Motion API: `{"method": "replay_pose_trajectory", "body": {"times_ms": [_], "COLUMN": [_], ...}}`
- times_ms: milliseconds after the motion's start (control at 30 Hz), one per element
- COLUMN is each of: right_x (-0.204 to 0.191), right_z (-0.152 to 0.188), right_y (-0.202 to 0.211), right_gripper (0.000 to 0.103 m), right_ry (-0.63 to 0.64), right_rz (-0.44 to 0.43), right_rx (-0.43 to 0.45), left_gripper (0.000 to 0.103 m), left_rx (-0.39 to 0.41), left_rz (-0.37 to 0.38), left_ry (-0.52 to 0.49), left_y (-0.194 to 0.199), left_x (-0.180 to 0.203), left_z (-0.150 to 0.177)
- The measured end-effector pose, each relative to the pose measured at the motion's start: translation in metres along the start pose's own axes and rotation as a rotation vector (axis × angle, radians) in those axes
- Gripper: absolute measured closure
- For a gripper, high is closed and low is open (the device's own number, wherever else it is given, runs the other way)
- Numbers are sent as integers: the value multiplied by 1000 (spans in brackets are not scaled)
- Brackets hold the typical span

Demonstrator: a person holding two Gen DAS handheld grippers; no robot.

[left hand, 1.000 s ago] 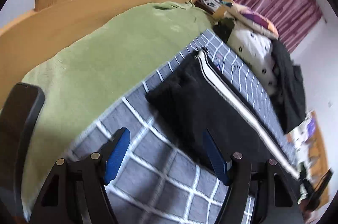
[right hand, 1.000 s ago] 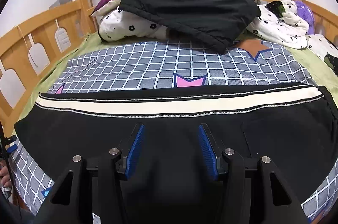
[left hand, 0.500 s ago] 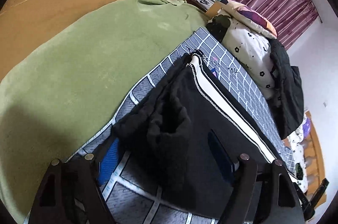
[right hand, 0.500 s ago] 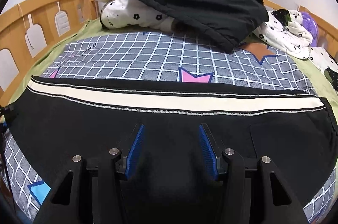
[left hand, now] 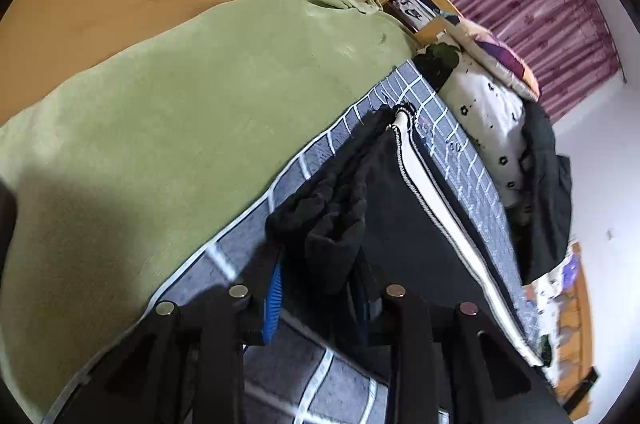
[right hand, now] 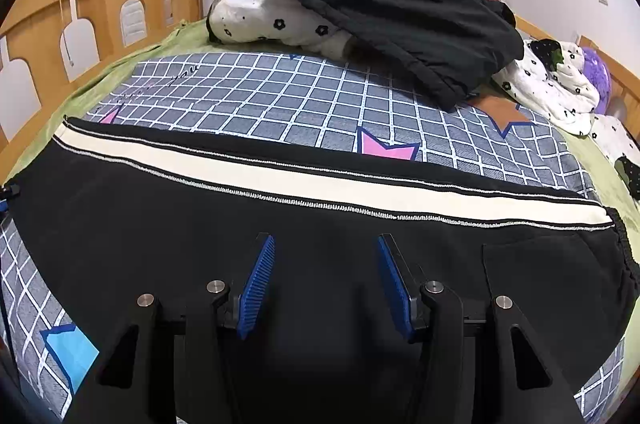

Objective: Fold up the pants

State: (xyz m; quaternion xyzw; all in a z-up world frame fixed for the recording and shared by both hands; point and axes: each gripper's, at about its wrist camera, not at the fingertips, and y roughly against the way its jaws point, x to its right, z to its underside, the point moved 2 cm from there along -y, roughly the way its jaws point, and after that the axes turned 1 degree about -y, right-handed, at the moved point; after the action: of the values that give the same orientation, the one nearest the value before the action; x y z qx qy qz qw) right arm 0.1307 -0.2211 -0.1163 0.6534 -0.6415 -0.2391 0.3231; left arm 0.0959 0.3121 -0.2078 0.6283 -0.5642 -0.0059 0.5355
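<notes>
On the grid-patterned bed cover, your left gripper has just been closing, and the bunched end of the black pants that lay loose between wide jaws half a second ago now sits pinched between them, the cuff gathered in a thick roll above the blue pad. A second ago that gripper had only bare cover ahead of it, with the dark fabric off to one side; now you have a hold on that end. The pants lie stretched across the near part of the cover, cream side stripe running from end to end, well apart from the black jacket heaped on the flowered bedding near the curtain. Your right gripper hangs over the middle of the garment, jaws half apart as they were a second ago, pads clear of the cloth and gripping nothing. With one end secured, the fold looks ready to begin: likely that end lifts and carries across towards the other, while the right either pins the middle or takes its own hold.
</notes>
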Motion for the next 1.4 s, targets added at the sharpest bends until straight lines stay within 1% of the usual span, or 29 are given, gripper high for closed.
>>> {"method": "replay_pose_trajectory", "body": {"times_ms": [33,67,100,133,167,233,267,300,333,367,433,533,600,667,700,733,800,867,900,1000,1067,1100,1133,1200,1233,1267,1333,1367,1400], "right_x": [-1,-2,-3,-4,-5,-5,-6,-5,-5,-2,4,32,52,77,89,98,123,146,153,182,203,211,221,232,235,235,231,228,224], "right_z": [0,0,-1,-2,-3,-3,-3,-3,-3,-2,1,9,16,25,29,31,38,42,44,51,58,61,64,67,68,67,67,66,66], "right_y": [2,4,7,9,12,17,21,25,28,32,38,51,58,66,69,71,82,100,107,139,155,159,161,159,156,152,147,145,144], "right_gripper": [51,51,51,51,51,51,51,51,51,51,51,51,51,51,51,51,51,51,51,50,46,46,46,46,46,46,46,46,46], "right_ry": [7,13,16,16,15,13,10,11,14,21,26,-17,-45,-81,-98,-110,-150,-177,-190,-263,-329,-359,-400,-451,-468,-471,-448,-431,-418], "right_rz": [2,2,2,1,0,-1,-3,-1,5,23,49,66,83,111,127,138,173,247,261,280,280,269,249,212,193,182,171,167,164], "right_rx": [2,6,12,17,19,20,25,28,29,28,27,31,36,33,32,33,43,76,96,179,226,234,236,220,207,194,177,175,174], "left_gripper": [66,56,49,49,52,71,77,81,83,84,86,86,86,86,86,86,86,86,86,87,87,87,87,87,87,82,74,61,44], "left_rx": [-2,-2,3,10,17,19,7,4,35,77,161,268,317,359,375,378,354,285,238,126,2,-41,-50,38,38,20,-64,-104,-154], "left_rz": [-11,-10,-14,-42,-70,-177,-214,-250,-283,-318,-385,-430,-415,-402,-384,-365,-302,-197,-151,-98,-60,-65,-103,-182,-183,-167,-91,-58,-1], "left_ry": [-10,-11,-6,5,10,-1,-22,-45,-72,-118,-265,-501,-636,-798,-903,-966,-1083,-1155,-1189,-1266,-1297,-1300,-1308,-1355,-1362,-1358,-1321,-1299,-1254], "left_y": [-3,-5,-6,-8,-9,-14,-16,-17,-11,-4,9,28,37,41,38,35,25,9,-4,-37,-60,-67,-73,-71,-71,-68,-58,-54,-42], "left_x": [4,8,12,17,20,29,33,40,52,68,107,182,233,289,323,344,383,413,428,448,451,449,445,443,441,440,435,432,424], "left_z": [-1,-3,-4,-6,-6,-8,-10,-10,-10,-9,-3,15,34,67,94,114,159,210,245,317,369,386,405,426,427,425,410,401,388]}}
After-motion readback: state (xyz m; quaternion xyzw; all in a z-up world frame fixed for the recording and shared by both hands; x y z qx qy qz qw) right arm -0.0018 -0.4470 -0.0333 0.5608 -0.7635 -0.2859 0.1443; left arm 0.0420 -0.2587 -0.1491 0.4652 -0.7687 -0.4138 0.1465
